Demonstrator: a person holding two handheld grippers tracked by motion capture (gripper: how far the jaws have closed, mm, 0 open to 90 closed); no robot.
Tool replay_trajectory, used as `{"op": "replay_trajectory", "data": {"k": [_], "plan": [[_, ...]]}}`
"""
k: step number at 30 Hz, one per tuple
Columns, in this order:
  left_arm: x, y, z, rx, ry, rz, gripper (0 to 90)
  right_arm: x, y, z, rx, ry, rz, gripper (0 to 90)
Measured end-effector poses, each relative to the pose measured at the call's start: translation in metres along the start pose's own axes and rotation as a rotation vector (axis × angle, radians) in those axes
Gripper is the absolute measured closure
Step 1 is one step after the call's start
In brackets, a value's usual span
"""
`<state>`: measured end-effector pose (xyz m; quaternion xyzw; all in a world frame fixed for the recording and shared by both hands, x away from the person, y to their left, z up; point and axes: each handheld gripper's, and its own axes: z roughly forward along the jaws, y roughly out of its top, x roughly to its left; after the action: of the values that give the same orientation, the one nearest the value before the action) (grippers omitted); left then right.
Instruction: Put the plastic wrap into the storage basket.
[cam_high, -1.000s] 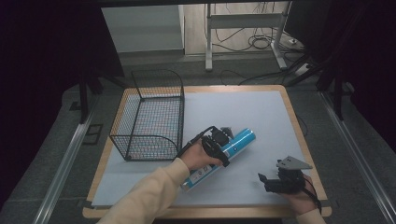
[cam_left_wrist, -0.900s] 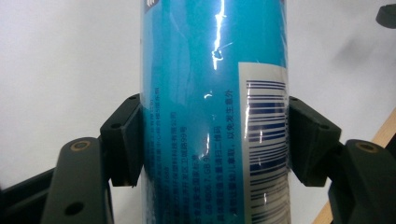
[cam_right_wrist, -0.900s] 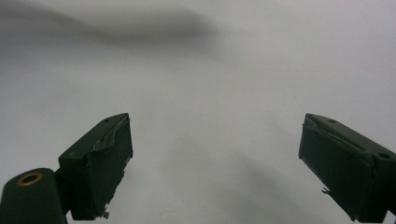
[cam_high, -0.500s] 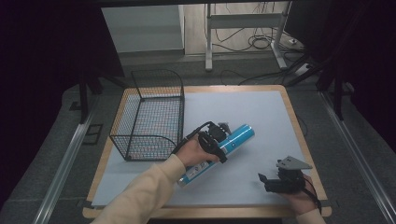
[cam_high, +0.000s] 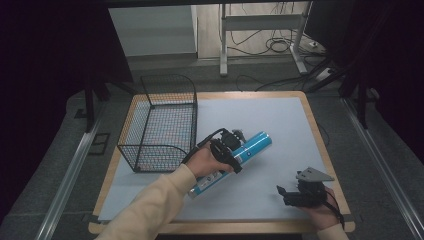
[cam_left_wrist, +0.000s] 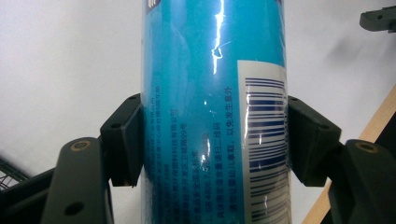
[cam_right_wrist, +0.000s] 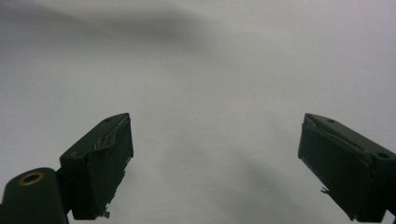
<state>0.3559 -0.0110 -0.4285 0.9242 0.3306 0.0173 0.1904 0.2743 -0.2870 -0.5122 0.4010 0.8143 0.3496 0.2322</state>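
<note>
The left tongs (cam_high: 234, 148) are clamping a blue cylindrical can (cam_high: 252, 148) across its middle, both jaws pressing against its sides. In the left gripper view the can (cam_left_wrist: 205, 93) is showing a white barcode panel (cam_left_wrist: 264, 140) and columns of small Chinese print, too fine to read. The can is lying slanted near the middle of the grey-covered tabletop (cam_high: 270, 120), its far end pointing toward two o'clock. A black wire basket (cam_high: 162, 122) is standing at about ten o'clock from it, just beside. The right tongs (cam_high: 295, 194) are resting near the five o'clock corner, jaws spread wide and gripping nothing.
</note>
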Motion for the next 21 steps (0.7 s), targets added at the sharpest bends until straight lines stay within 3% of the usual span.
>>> {"op": "replay_trajectory", "data": {"k": [21], "plan": [[0.009,0.002,-0.027,-0.061,0.016,-0.010,32.0,0.000,0.000,0.000,0.002,-0.004,-0.004,10.6]]}}
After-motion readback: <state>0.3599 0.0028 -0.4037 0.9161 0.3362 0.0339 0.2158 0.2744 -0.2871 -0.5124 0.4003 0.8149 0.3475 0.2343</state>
